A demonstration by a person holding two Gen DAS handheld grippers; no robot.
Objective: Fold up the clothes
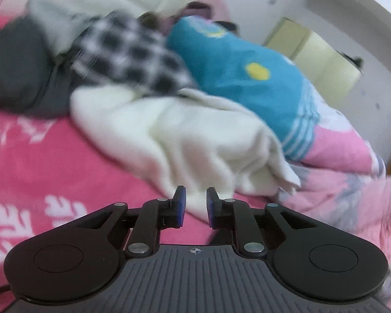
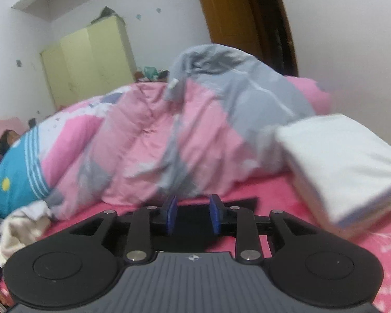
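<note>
Both grippers, left gripper [image 1: 195, 207] and right gripper [image 2: 191, 215], sit parted and empty; pinch cream garment [image 1: 185, 135] at twelve o'clock by one edge.

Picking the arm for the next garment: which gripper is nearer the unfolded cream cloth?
Left. The left gripper sits right at the cream cloth, jaws open and empty. The right gripper has that cloth well off to its left.

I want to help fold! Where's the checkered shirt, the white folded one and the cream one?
checkered shirt [image 1: 127, 52], left wrist view, middle
white folded garment [image 2: 344, 164], right wrist view, top face
cream garment [image 1: 185, 135], left wrist view, middle
</note>
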